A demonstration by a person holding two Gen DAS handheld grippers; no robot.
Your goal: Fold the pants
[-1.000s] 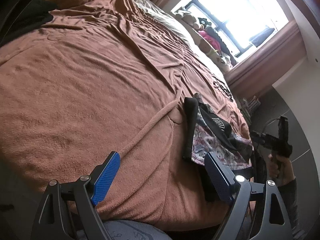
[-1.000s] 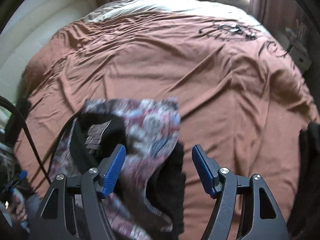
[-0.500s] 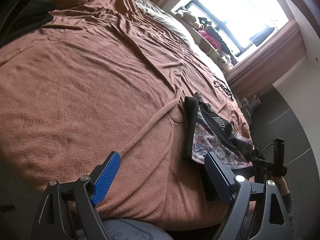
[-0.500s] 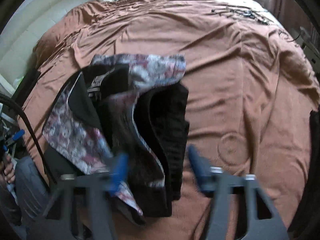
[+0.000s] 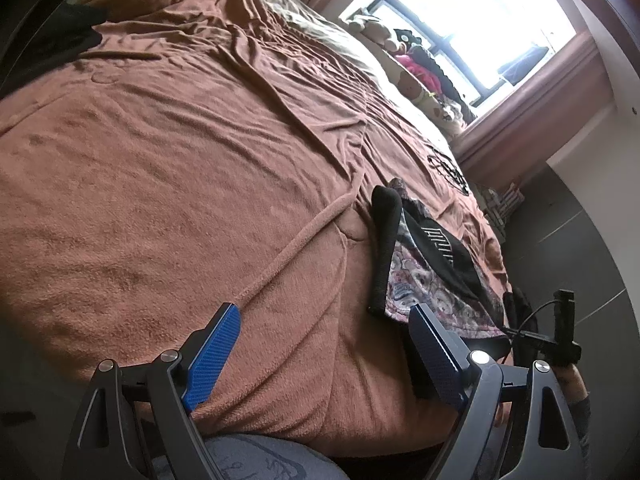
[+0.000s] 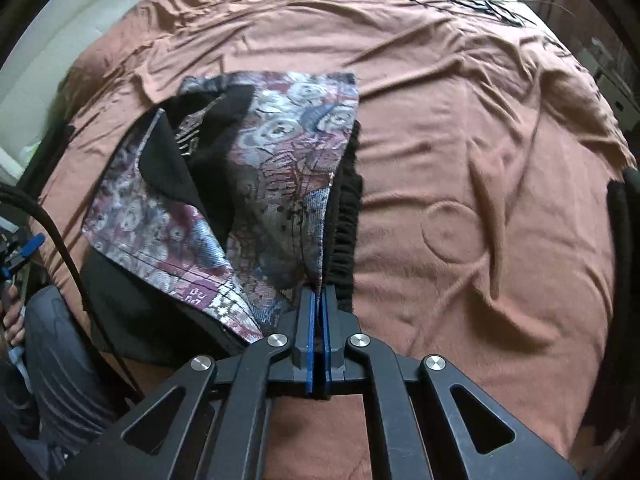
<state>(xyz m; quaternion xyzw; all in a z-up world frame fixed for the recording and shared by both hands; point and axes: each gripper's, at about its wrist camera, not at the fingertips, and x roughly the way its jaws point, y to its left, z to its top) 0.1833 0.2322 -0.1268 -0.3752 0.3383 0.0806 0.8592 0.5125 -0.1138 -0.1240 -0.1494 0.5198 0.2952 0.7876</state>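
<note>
The patterned rose-and-grey fabric pants with black lining (image 6: 288, 168) lie crumpled at nine o'clock on the rust-brown fleece blanket (image 6: 480, 160), their white lettering unreadable. Three o'clock lies bare. Left gripper (image 5: 324, 344) hangs wide open; right gripper (image 6: 318, 300) pinches the pants' edge.

Bedspread: we see a brown fleece blanket (image 5: 180, 168) over the whole bed, creased, with a stitched circle (image 6: 452, 232).
Window: bright window (image 5: 476, 28) at the far end, reddish curtain (image 5: 540, 104) beside it.
Sill: we note stuffed toys (image 5: 416, 68) lined along it.
Cable: black tangled cord (image 5: 446, 168) lying on the blanket near the far corner.
Dark cloth: black fabric (image 5: 64, 44) at the far left edge.
Floor: dark grey tiles (image 5: 568, 248) beside the bed.
</note>
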